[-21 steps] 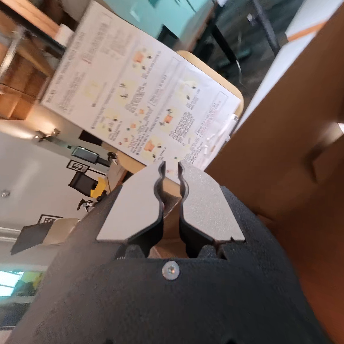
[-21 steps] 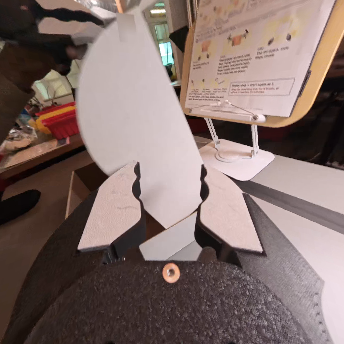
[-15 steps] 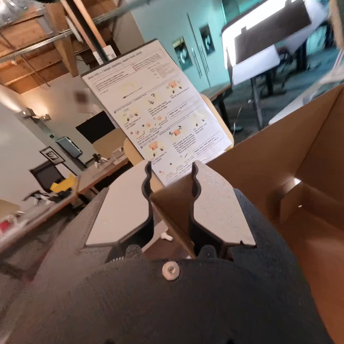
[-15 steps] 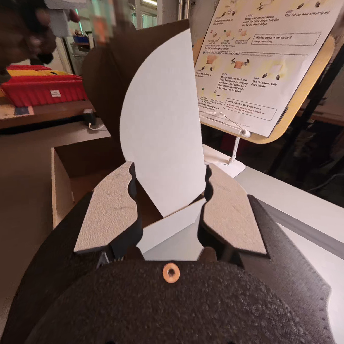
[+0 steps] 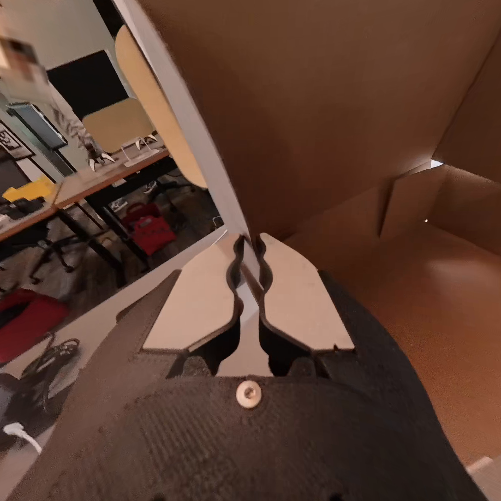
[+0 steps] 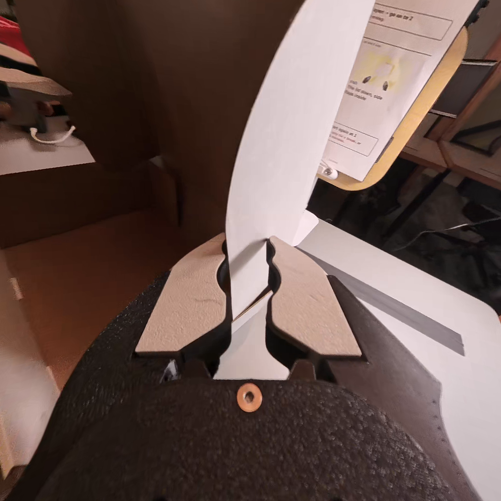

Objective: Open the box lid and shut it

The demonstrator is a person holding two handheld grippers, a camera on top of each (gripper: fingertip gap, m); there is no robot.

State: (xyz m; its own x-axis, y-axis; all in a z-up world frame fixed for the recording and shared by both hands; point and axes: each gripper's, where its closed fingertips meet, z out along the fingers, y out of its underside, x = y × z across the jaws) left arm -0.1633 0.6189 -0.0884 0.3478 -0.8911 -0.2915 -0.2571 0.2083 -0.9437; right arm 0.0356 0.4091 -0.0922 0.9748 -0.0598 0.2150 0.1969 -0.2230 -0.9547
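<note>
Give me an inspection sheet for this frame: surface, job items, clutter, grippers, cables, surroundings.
Surface: pale grey table with a dark stripe across it.
Job's things: cardboard box, brown inside and white outside, open; lid raised; white side flaps standing up.
Clutter: instruction sheet on a wooden stand behind the box.
Grippers: left gripper nearly shut around the left flap's edge; right gripper partly closed around the right flap, contact not clear.
Cables: white cord on the table left of the box; dark cables and a white plug by the left gripper.
Surroundings: desks, chairs, red bags on the floor.
</note>
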